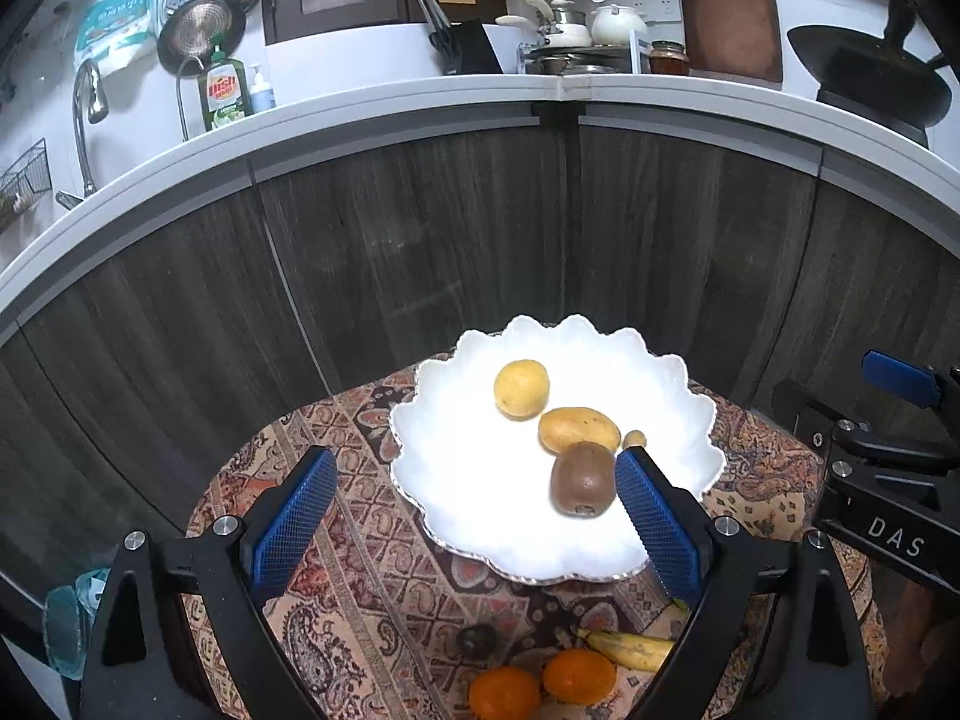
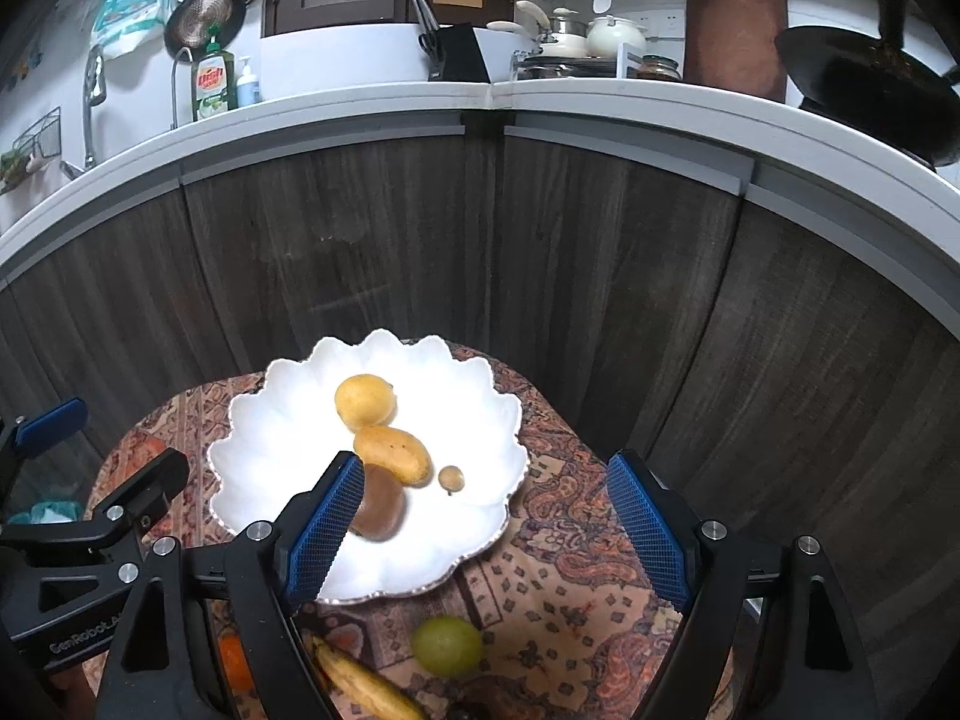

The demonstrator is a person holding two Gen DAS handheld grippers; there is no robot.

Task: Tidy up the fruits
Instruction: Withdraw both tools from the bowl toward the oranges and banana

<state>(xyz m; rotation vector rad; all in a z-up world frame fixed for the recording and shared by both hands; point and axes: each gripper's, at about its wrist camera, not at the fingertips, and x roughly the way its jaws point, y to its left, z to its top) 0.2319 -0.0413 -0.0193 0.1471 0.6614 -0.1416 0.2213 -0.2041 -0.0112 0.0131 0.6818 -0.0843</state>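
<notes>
Both grippers, left gripper (image 1: 474,516) and right gripper (image 2: 486,525), gape wide and empty; best drop onto the near oranges (image 1: 543,684) or banana (image 2: 366,687), then carry to the white plate (image 1: 462,468).

"Dish" on green bottle (image 1: 223,93), "DAS" on right claw (image 1: 894,536)

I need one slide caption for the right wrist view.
Open right gripper above white plate holding four fruits; banana waits on cloth.

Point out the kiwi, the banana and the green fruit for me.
kiwi (image 1: 583,479), left wrist view, middle of its brown skin.
banana (image 1: 637,650), left wrist view, middle of its yellow body.
green fruit (image 2: 447,644), right wrist view, centre of its round face.
</notes>
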